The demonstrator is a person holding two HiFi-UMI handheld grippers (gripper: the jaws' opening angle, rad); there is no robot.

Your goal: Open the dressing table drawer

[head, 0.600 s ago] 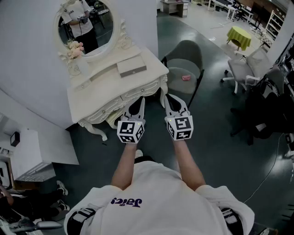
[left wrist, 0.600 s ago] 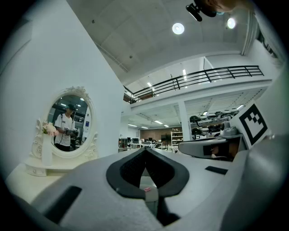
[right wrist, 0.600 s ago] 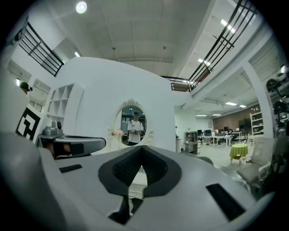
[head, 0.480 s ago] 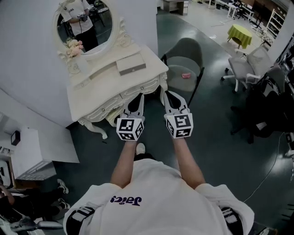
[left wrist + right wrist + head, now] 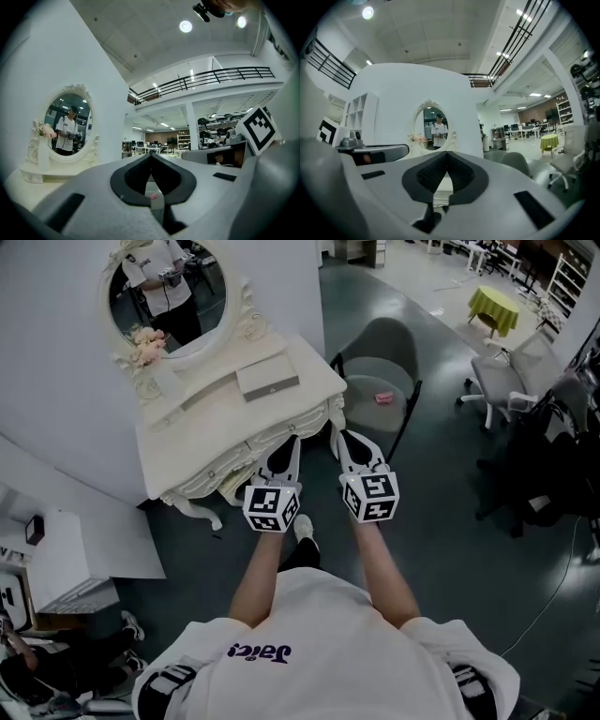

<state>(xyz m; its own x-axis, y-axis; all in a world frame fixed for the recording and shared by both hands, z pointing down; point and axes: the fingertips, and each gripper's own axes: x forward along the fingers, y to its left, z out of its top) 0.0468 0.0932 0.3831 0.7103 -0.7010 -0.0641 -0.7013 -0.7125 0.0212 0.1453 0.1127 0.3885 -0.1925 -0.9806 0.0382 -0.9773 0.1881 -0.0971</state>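
Dressing table drawer (image 5: pixel 279 432) sits shut, its front flush along the near edge of the cream dressing table (image 5: pixel 202 442), which stands against the white wall at far left. On the tabletop lie a flat box (image 5: pixel 267 381) and a bunch of pale flowers (image 5: pixel 145 345) below the oval mirror (image 5: pixel 169 292). The left gripper (image 5: pixel 286 450) and the right gripper (image 5: pixel 343 442) hang side by side just before the drawer front, both pointing at it. Whether either touches it cannot be told. Each pair of jaws is pressed together at the tips, with nothing between them. A grey chair (image 5: pixel 380 357) stands just right of the table, a small pink thing (image 5: pixel 382 398) on its seat.
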